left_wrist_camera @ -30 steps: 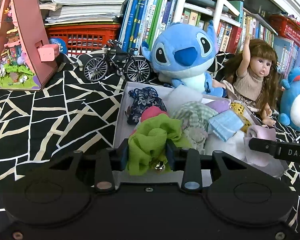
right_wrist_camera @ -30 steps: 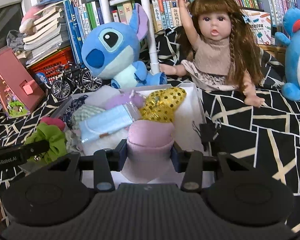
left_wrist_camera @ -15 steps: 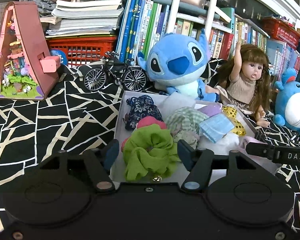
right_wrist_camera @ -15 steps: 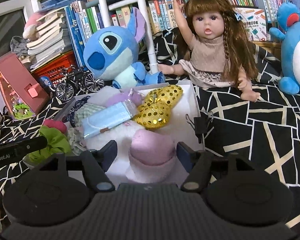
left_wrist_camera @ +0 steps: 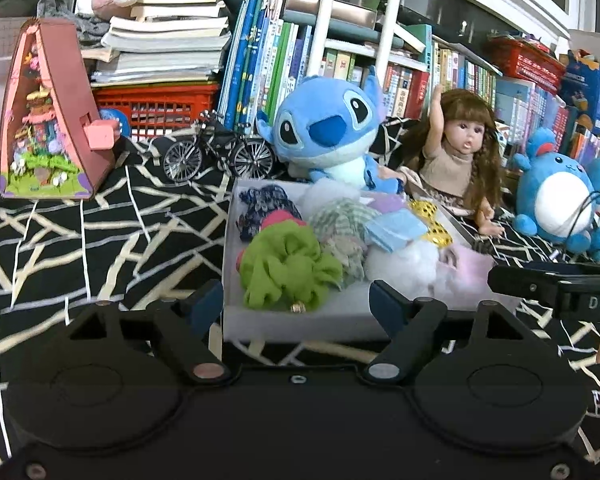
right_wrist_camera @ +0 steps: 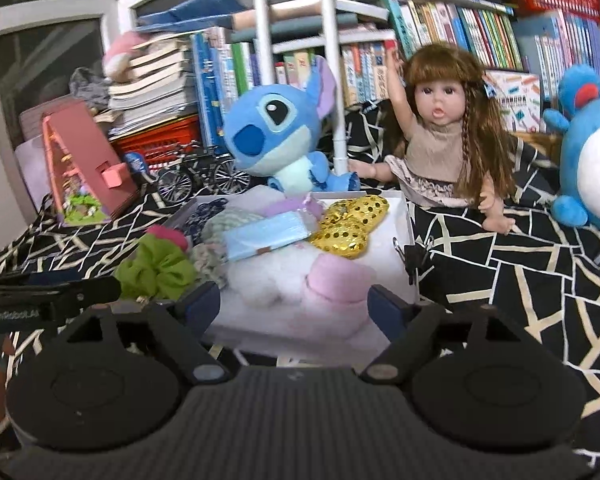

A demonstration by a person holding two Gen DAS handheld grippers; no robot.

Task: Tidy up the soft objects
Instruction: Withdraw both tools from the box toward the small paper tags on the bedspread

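A white box [left_wrist_camera: 300, 320] on the black patterned cloth holds several soft things. A green scrunchie [left_wrist_camera: 288, 268] lies at its near left corner; it also shows in the right wrist view [right_wrist_camera: 156, 268]. A pink soft pad [right_wrist_camera: 336, 280] lies at the near right, beside white fluff [right_wrist_camera: 260, 276], a blue mask [right_wrist_camera: 264, 236] and a gold sequin bow [right_wrist_camera: 348, 224]. My left gripper [left_wrist_camera: 296, 308] is open and empty, just in front of the box. My right gripper [right_wrist_camera: 294, 304] is open and empty, in front of the pink pad.
A Stitch plush [left_wrist_camera: 328, 136], a doll [left_wrist_camera: 460, 160] and a blue round plush [left_wrist_camera: 556, 200] stand behind the box. A toy bicycle [left_wrist_camera: 216, 152], a pink house model [left_wrist_camera: 48, 120], a red basket [left_wrist_camera: 156, 108] and bookshelves are at the back. A binder clip [right_wrist_camera: 416, 256] sits by the box.
Both grippers opened, let go of the green scrunchie and the pink pad into the box, and drew back from it.
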